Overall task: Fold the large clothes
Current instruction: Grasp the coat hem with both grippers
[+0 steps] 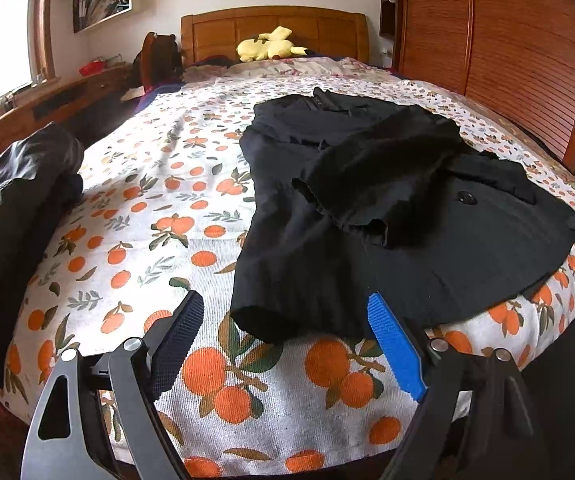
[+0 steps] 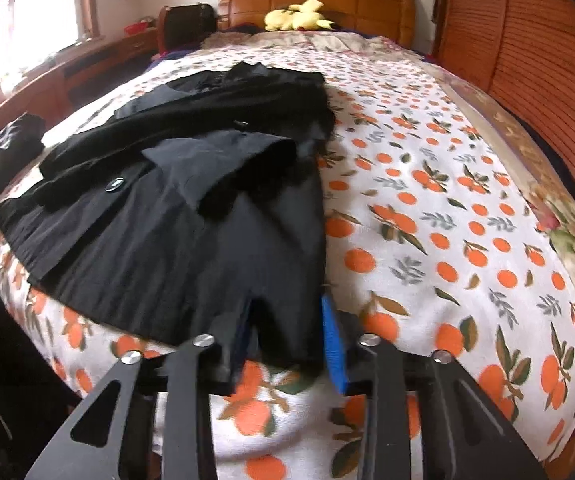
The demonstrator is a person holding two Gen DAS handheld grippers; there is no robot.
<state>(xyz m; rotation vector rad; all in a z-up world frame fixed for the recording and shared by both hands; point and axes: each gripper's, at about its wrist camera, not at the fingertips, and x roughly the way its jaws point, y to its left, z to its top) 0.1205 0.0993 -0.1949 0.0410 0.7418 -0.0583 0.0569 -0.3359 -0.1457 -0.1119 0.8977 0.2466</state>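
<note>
Coat (image 1: 367, 208): black, lies spread on the bed (image 1: 159, 208) over the orange-print cover, collar end toward the headboard (image 1: 275, 28), hem at the near edge. Both sleeves appear already brought in across the front; one cuff (image 1: 343, 216) lies on the chest near a button (image 1: 465, 199). The body is not yet folded lengthwise; hem and collar remain well apart, so I judge the task roughly at its midpoint for this garment. Left gripper (image 1: 283, 344): jaws wide apart, nothing between the pads, hovering just at the near left hem corner (image 1: 255, 320), not touching as far as can be told. Right gripper (image 2: 283, 336): jaws narrowed with the right hem corner (image 2: 279, 320) between them; the blue pad sits against the cloth edge, the other finger is hidden under fabric, so it reads as clenched on the hem. Remaining, in my judgement: left to take its corner, then both to carry the hem up toward the collar, and possibly a further fold. A second dark garment (image 1: 15, 192) lies bunched at the left edge of the bed; whether it is folded I cannot tell. Yellow plush (image 1: 267, 46) by the headboard, clear of the work.
</note>
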